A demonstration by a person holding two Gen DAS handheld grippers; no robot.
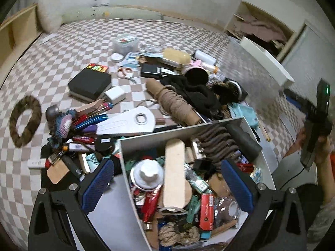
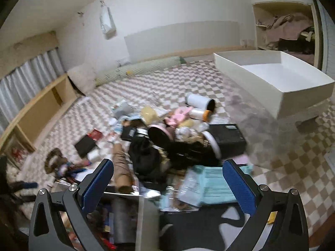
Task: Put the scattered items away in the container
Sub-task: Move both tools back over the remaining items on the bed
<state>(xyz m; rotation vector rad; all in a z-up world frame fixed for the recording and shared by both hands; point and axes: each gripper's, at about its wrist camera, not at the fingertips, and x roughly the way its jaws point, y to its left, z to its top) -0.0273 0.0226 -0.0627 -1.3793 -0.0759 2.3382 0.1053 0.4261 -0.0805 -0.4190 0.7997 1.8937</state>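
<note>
Two hand-held grippers, both with jaws spread apart and nothing between them: my left hand-held gripper [image 1: 167, 186] hangs right over the white container [image 1: 211, 128], my right hand-held gripper [image 2: 167, 188] is up above the mess and its view is smeared with blur. The container sits at the near edge of the pile and it's already heaped — a long wooden paddle [image 1: 174, 172] lies across the top, a coiled brown cord [image 1: 215, 144] is draped on the far rim, a white cap [image 1: 147, 172] and a red pack [image 1: 207, 211] are wedged in. Plenty remains out on the checked floor [image 1: 62, 48]: the black box [image 1: 90, 84], pink scissors [image 1: 125, 72], the twine spool [image 1: 175, 105], the silver flat tool [image 1: 130, 121], a furry ring [image 1: 26, 121] well apart on the left. Here's my worry: the heap looks proud of the rim, so anything dropped on it could slide back off, and that cord looks ready to slip over the wall. Reaching for the twine, loose strands could drag neighbours along. And with the right view this blurred, a grab now could miss or knock the black cup [image 2: 161, 136].
</note>
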